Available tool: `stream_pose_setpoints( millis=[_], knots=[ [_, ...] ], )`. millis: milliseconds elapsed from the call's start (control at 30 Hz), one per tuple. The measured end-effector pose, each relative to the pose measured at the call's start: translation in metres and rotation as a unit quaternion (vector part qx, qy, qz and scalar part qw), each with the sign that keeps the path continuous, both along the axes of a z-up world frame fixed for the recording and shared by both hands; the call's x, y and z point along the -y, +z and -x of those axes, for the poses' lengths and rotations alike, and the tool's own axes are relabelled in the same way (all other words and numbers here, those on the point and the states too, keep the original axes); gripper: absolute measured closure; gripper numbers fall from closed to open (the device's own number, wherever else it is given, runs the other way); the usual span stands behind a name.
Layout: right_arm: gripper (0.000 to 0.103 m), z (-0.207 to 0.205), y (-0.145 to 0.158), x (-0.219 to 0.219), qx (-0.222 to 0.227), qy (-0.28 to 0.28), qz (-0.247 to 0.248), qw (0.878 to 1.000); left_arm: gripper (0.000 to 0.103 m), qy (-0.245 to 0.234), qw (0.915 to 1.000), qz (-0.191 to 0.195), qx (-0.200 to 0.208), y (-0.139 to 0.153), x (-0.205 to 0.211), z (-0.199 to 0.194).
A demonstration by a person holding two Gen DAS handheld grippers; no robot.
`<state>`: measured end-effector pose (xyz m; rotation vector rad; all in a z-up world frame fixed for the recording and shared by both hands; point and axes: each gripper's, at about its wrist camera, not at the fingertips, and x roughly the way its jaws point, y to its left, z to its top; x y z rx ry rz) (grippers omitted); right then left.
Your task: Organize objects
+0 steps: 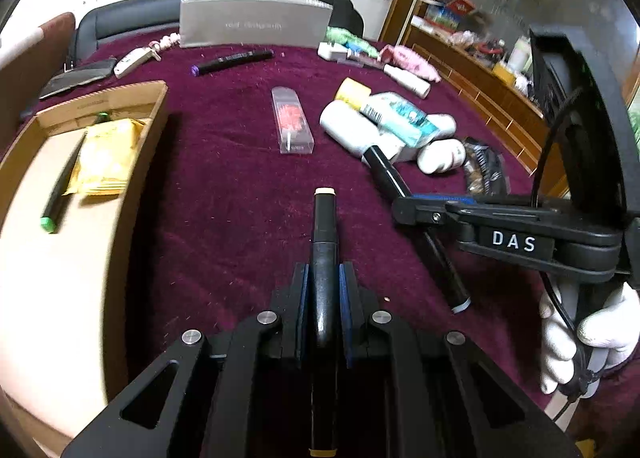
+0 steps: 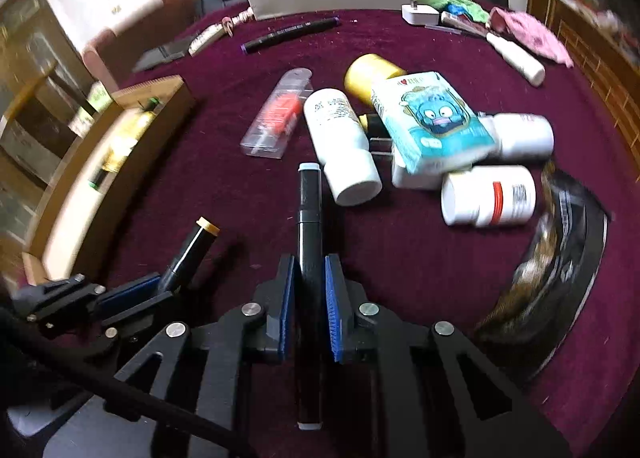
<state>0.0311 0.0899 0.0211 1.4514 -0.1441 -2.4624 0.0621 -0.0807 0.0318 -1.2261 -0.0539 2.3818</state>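
The left tool is pinched on a black marker with a cream cap, the pen lying along its fingers and pointing toward 12 o'clock over the maroon cloth of the bench. The right tool is clamped on a second black marker with a pale grey cap; a white-gloved hand carries it at 3 o'clock in the left view. Straight ahead of the right tool, at 12 to 2 o'clock, lies a heap: a white bottle just beside the grey cap, a yellow-capped bottle, a blue cartoon carton resting on other white bottles, and a red-striped white bottle. A dark snack packet lies at 3 o'clock. A clear case with red contents sits at 12 o'clock of the left tool, and a purple-capped marker lies farther back before a grey box. At 9 to 10 o'clock of the left tool stands a cardboard tray, holding a green-capped marker and a yellow packet.
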Motion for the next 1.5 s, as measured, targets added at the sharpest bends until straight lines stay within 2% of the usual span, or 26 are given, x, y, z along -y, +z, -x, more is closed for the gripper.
stream_pose_setpoints(
  millis=[167, 333, 500, 633, 733, 867, 1067, 1500],
  knots=[
    [0.091, -0.015, 0.018, -0.004, -0.005, -0.002, 0.069, 0.998, 0.092, 0.011, 0.9990, -0.041, -0.014, 0.023, 0.024, -0.015],
    [0.090, -0.026, 0.046, 0.011, -0.028, 0.018, 0.106, 0.994, 0.092, 0.042, 0.9952, -0.080, -0.037, 0.048, 0.065, -0.023],
    [0.090, -0.033, 0.075, 0.042, -0.056, 0.054, 0.122, 0.989, 0.092, 0.087, 0.9904, -0.083, -0.068, 0.066, 0.110, -0.023],
    [0.090, -0.023, 0.083, 0.069, -0.048, 0.086, 0.142, 0.985, 0.092, 0.119, 0.9875, -0.071, -0.075, 0.071, 0.142, -0.011],
    [0.090, -0.015, 0.087, 0.093, -0.043, 0.109, 0.147, 0.982, 0.092, 0.136, 0.9858, -0.048, -0.087, 0.074, 0.162, -0.002],
    [0.090, -0.002, 0.087, 0.126, -0.030, 0.135, 0.156, 0.978, 0.092, 0.151, 0.9841, -0.030, -0.089, 0.072, 0.183, 0.019],
    [0.090, 0.030, 0.066, 0.177, 0.011, 0.153, 0.157, 0.976, 0.092, 0.163, 0.9846, -0.018, -0.059, 0.050, 0.208, 0.067],
    [0.089, 0.113, 0.025, 0.242, 0.074, 0.134, 0.168, 0.974, 0.092, 0.174, 0.9847, 0.009, -0.003, 0.007, 0.229, 0.139]
  ],
)
